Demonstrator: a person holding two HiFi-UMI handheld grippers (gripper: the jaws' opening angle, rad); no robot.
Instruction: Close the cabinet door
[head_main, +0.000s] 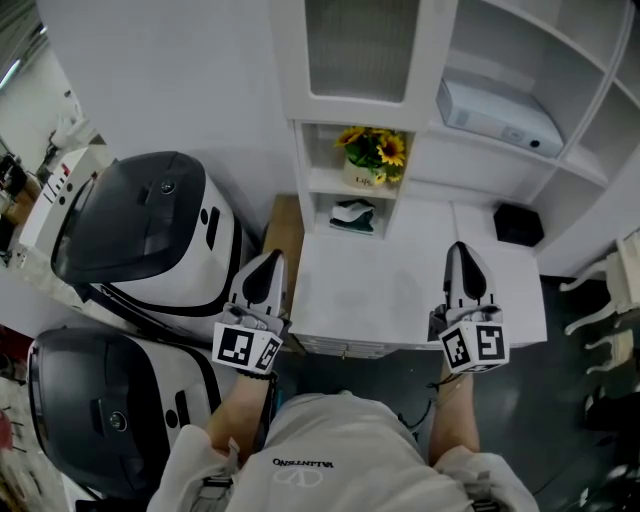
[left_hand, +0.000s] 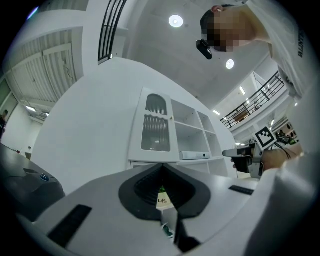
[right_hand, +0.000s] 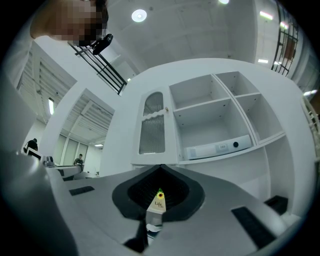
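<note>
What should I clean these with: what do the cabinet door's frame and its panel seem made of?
Door frame: probably white-painted wood or board. It looks smooth and matte with no grain showing, so which of the two stays open.
Panel: ribbed translucent glass, or possibly plastic. It shows fine vertical ridges and a greyish, see-through look.

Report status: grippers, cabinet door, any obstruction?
Left gripper shut, empty; right gripper shut, empty. White cabinet door with ribbed glass panel looks closed; neither gripper touching it. Nothing visible in its way.
</note>
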